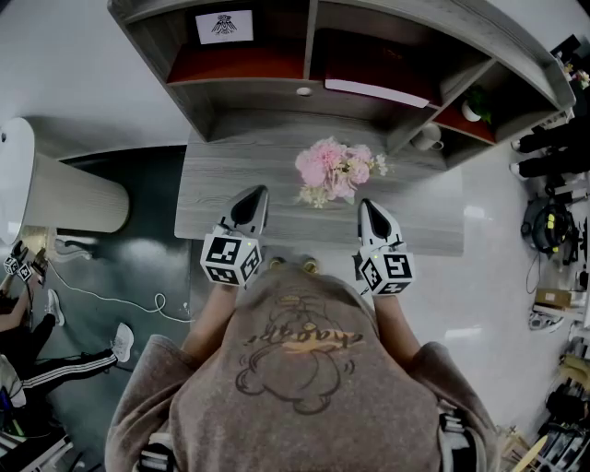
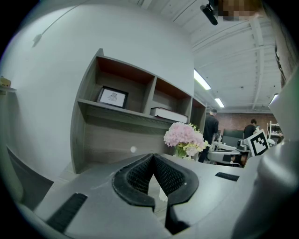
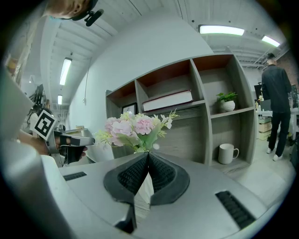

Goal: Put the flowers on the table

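Note:
A bunch of pink and cream flowers [image 1: 334, 170] stands upright on the grey wooden table [image 1: 212, 198], between my two grippers and a little beyond them. My left gripper [image 1: 251, 205] hovers to the flowers' left, jaws closed tip to tip with nothing in them. My right gripper [image 1: 371, 215] hangs to their right, also shut and empty. In the left gripper view the flowers [image 2: 185, 137] rise past the closed tips [image 2: 153, 157], off to the right. In the right gripper view the flowers [image 3: 135, 130] stand just behind the closed tips [image 3: 147, 154].
A grey shelf unit [image 1: 313, 55] stands at the table's back, holding a framed picture [image 1: 224, 26], a flat book [image 1: 376, 91], a white mug [image 1: 426, 137] and a small potted plant [image 1: 477, 105]. A white rounded stand [image 1: 55, 189] is on the left. People stand in the room behind.

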The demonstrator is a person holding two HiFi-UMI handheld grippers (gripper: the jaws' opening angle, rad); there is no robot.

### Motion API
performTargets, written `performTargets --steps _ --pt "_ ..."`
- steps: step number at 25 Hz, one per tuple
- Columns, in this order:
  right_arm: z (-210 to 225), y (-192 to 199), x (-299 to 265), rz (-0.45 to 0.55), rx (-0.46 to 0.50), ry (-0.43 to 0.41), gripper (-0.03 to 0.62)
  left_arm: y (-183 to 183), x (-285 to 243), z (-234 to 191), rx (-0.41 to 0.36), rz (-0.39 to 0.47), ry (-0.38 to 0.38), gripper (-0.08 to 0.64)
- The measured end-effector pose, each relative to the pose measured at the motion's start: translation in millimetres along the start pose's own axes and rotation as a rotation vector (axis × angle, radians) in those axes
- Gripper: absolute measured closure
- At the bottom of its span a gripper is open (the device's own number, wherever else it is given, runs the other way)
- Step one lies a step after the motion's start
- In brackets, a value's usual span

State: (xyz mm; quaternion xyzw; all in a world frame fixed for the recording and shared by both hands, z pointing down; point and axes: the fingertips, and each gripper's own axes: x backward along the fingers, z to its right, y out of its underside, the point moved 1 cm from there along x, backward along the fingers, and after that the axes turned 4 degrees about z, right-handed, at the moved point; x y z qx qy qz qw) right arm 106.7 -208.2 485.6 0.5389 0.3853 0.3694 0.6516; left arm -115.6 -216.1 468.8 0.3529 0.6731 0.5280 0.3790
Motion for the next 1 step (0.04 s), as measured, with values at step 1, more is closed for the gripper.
performTargets --steps 1 --pt "0.1 0.3 0.1 0.000 -0.001 0.000 0.594 0.3 -0.2 0.4 0.000 0.000 0.000 0.549"
